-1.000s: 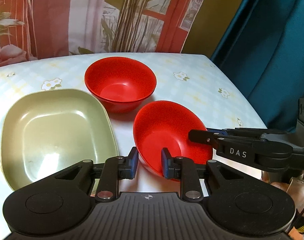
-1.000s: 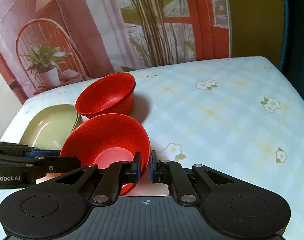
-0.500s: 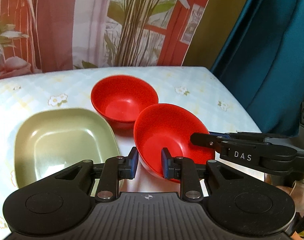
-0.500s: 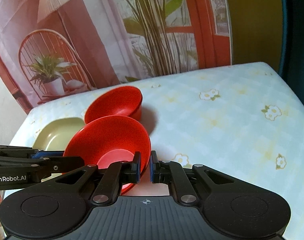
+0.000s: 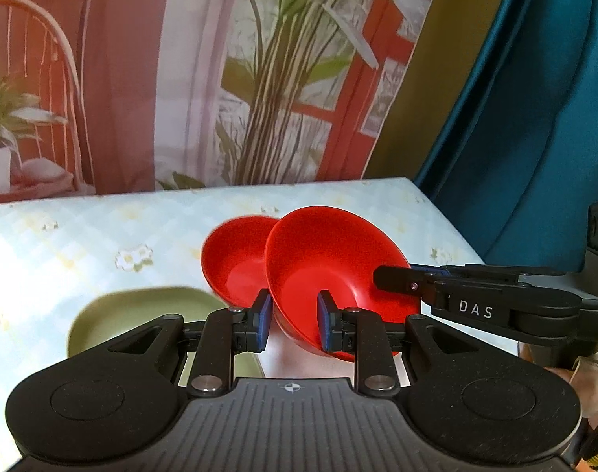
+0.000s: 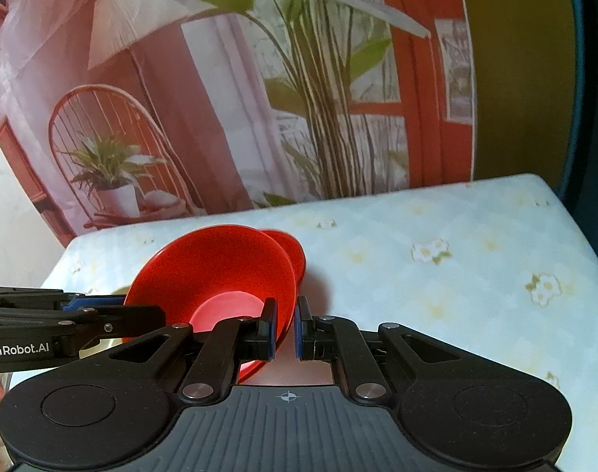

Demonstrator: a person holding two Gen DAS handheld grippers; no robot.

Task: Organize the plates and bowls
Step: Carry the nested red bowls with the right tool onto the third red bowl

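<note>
Left gripper [image 5: 291, 320] narrow, pads nipping the near rim of the held bowl [image 5: 330, 271]: one blue pad outside the wall, one inside. Right gripper [image 6: 285, 328] all but closed, pinching the same bowl's rim on the opposite side; in the left view its black fingers [image 5: 401, 281] come in from the right and bite the rim there. So both tools carry one red bowl between them, tilted, mouth towards the left camera. Change over the last second: the bowl was low, near the cloth and beside the second bowl [image 5: 234, 263]; now it is lifted clear of the table [image 5: 102, 228] and overlaps the second bowl in both views, hiding most of it from the right [image 6: 295, 253]. Neither grip has altered during the lift. The green plate [image 5: 141, 314] sits at lower left on the cloth, half hidden by the left tool, apart from the carry. Reading: the lift is done and the carry is heading over the second bowl, likely to nest one in the other. Still to do: level the held bowl, centre it above the other, lower, then let go on both sides. Risk: two thin rim pinches on smooth plastic may slip if the hands drift apart or twist.
</note>
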